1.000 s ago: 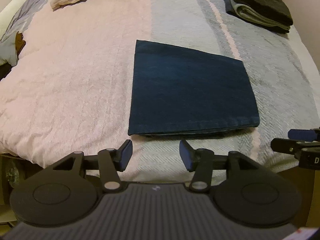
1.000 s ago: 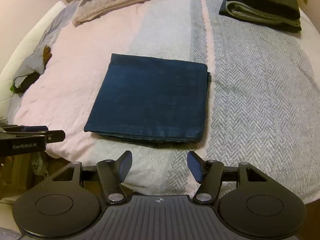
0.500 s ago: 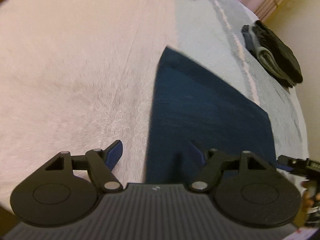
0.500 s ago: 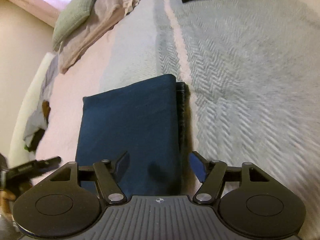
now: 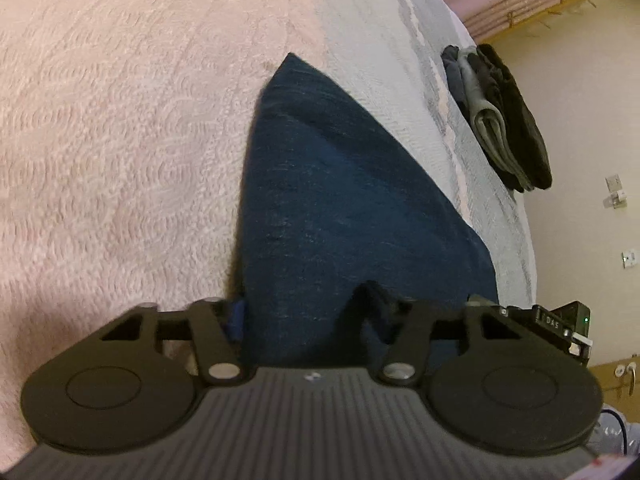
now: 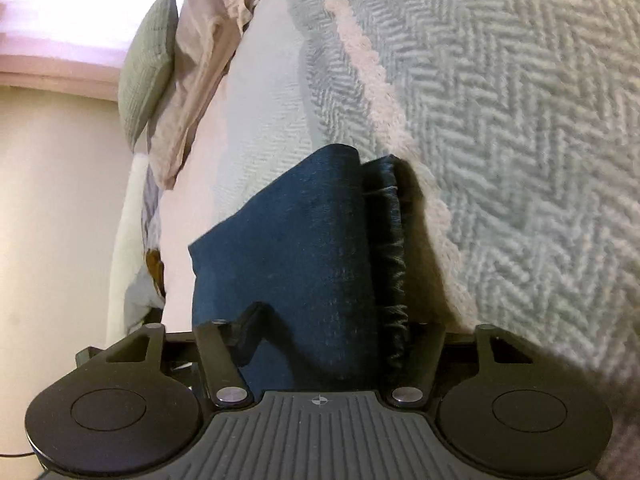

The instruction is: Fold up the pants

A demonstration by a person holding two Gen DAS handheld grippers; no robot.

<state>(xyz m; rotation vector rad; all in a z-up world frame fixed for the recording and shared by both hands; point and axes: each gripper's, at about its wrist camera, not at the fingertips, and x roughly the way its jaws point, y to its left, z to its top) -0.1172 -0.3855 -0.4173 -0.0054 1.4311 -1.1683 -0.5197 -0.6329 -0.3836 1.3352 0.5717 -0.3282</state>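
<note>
The dark blue pants lie folded into a flat rectangle on the bed cover. My left gripper is open and straddles the near left corner: its left pad sits just outside the edge, and the right finger rests on the cloth. In the right wrist view the pants show their layered hem edge on the right. My right gripper is open astride the near right corner, its left finger on top of the fabric, the right fingertip hidden beside the hem.
A stack of dark and grey folded clothes lies at the bed's far right edge. A green pillow and a beige pillow sit at the head. The other gripper's body shows at the right.
Both grippers have dropped low and moved forward onto the near corners of the folded pants. Their jaws stay wide apart. The pants lie as before.
</note>
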